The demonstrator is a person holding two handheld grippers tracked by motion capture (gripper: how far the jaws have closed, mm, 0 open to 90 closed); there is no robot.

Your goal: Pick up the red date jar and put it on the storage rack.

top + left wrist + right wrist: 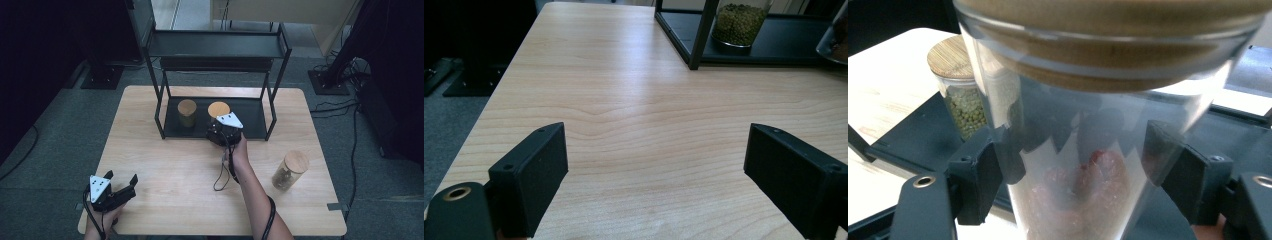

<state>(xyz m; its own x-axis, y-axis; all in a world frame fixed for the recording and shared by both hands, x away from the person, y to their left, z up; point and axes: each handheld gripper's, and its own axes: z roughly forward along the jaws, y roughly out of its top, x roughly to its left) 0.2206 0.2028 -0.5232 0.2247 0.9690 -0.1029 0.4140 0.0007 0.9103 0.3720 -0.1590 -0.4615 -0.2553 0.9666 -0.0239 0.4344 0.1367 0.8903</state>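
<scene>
The work in hand looks like moving glass jars with wooden lids onto the low shelf of the black rack (162, 107) at the far side of the desk (170, 165).

One jar of green beans (187, 113) already stands on that bottom shelf, toward its left. The right tool (223, 131) is clamped on a second jar (1083, 150), its two black jaws pressed against the glass on either side. From above, this jar's lid (219, 109) sits over the shelf, just right of the bean jar. The right gripper view shows reddish-brown contents low in the glass and the bean jar behind it to the left. Whether its base already rests on the shelf cannot be told.

A third jar (290, 170) stands on the desk at the near right, well apart from the rack and untouched.

The left tool (121, 189) waits at the near left corner of the desk, jaws spread wide with nothing but bare wood between them.

By my reading, one jar is placed, the second is about to be set down and released, and the third is left to fetch.
</scene>
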